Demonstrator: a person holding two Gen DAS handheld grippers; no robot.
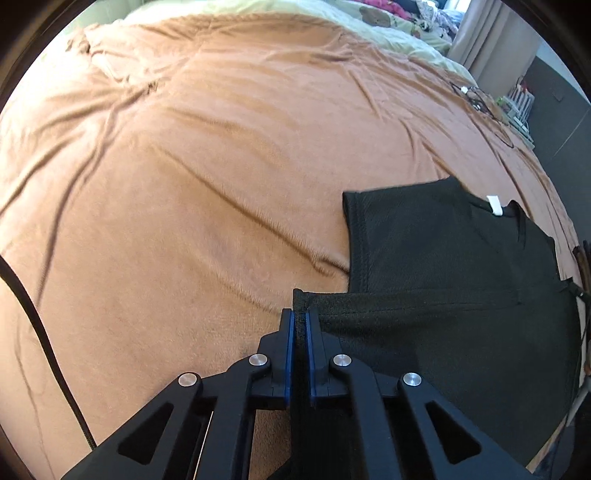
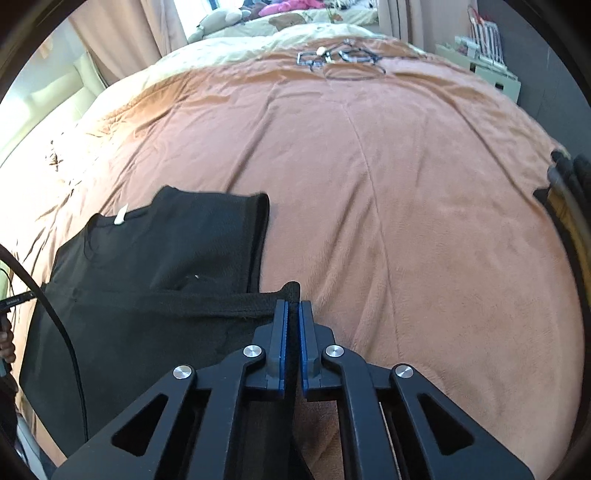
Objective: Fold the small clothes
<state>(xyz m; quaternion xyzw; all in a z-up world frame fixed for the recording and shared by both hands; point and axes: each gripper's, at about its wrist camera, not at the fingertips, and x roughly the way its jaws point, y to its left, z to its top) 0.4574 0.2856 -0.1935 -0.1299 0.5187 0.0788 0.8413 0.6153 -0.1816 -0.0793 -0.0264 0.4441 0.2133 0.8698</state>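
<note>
A small black T-shirt (image 1: 436, 258) lies on the brown blanket, its white neck label (image 1: 494, 205) showing at the collar. My left gripper (image 1: 299, 317) is shut on the shirt's lower left hem corner, and the cloth runs back between the blue pads. The same shirt (image 2: 166, 258) shows in the right wrist view with its label (image 2: 121, 215). My right gripper (image 2: 292, 308) is shut on the lower right hem corner. The hem edge is lifted and stretched between the two grippers, over the shirt's body.
The brown blanket (image 1: 184, 184) covers the bed around the shirt. Tangled cables and glasses (image 2: 340, 59) lie at the far end. A pale quilt with toys (image 2: 280, 14) sits beyond. A black cable (image 1: 37, 332) hangs at the left.
</note>
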